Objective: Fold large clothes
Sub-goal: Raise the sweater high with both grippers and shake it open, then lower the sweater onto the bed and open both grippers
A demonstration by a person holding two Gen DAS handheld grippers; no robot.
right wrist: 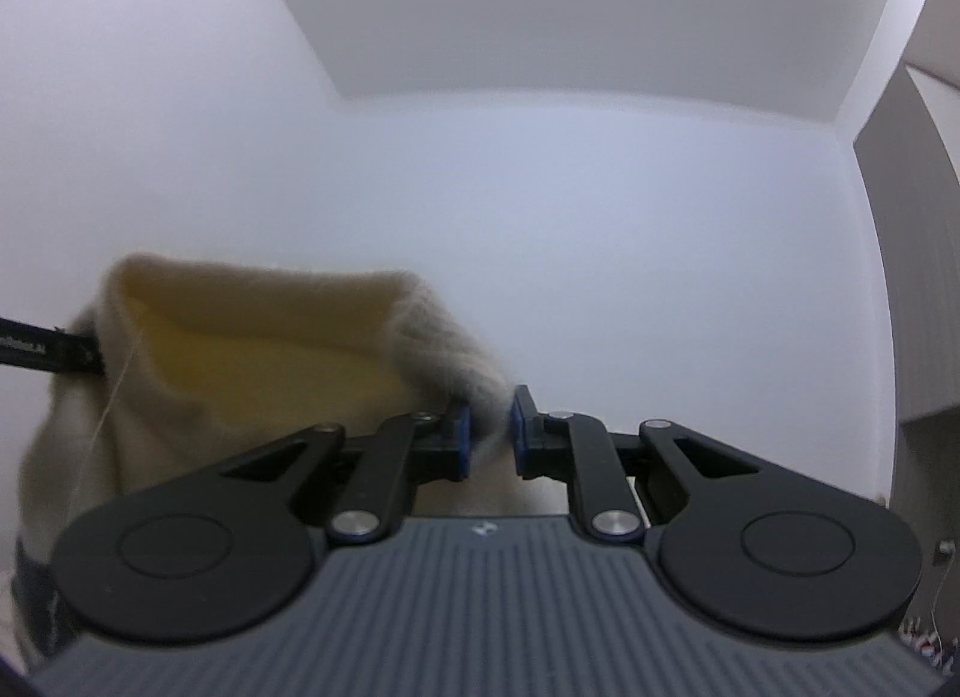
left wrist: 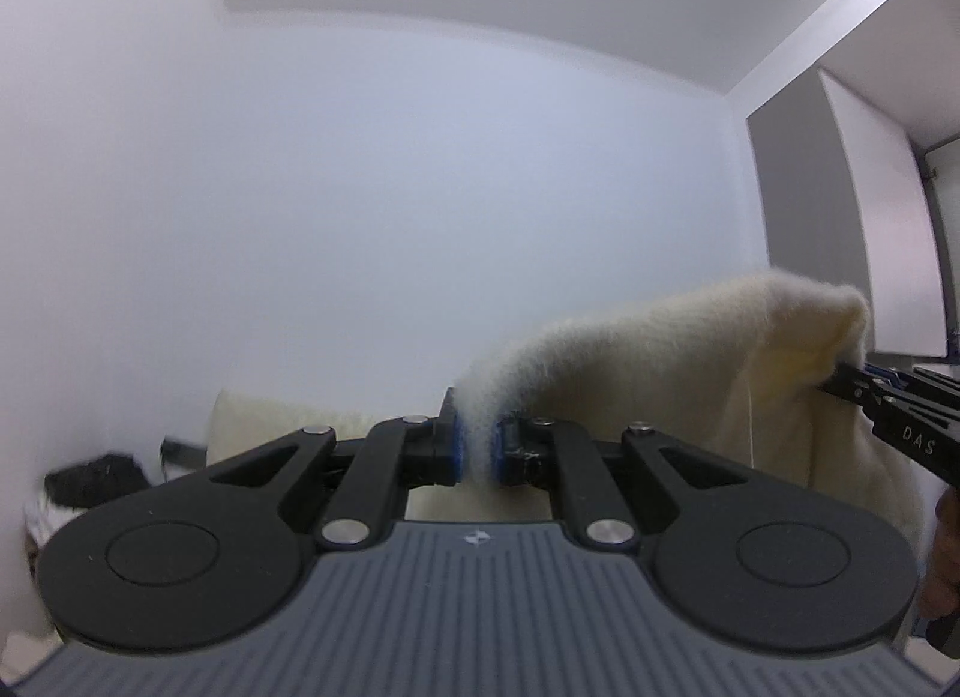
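A fluffy cream garment (left wrist: pixel 660 373) hangs in the air, stretched between both grippers. My left gripper (left wrist: pixel 477 445) is shut on one edge of the fuzzy fabric, which is pinched between its blue pads. In the same view my right gripper (left wrist: pixel 852 376) bites into the far corner of the cloth at the right. From the right wrist view, the cream garment (right wrist: pixel 252 361) sags open like a pouch with a yellowish inside. My right gripper (right wrist: pixel 492 439) is shut on its woolly edge. The left gripper's black finger (right wrist: pixel 48 355) pokes in at the far left. Both point slightly upward at a white wall.
A white wall and ceiling fill most of both views. A grey cabinet with a white door (left wrist: pixel 876 241) stands at the right. Dark and white items (left wrist: pixel 90 478) lie low at the left, blurred. A grey panel (right wrist: pixel 912 289) runs along the right edge.
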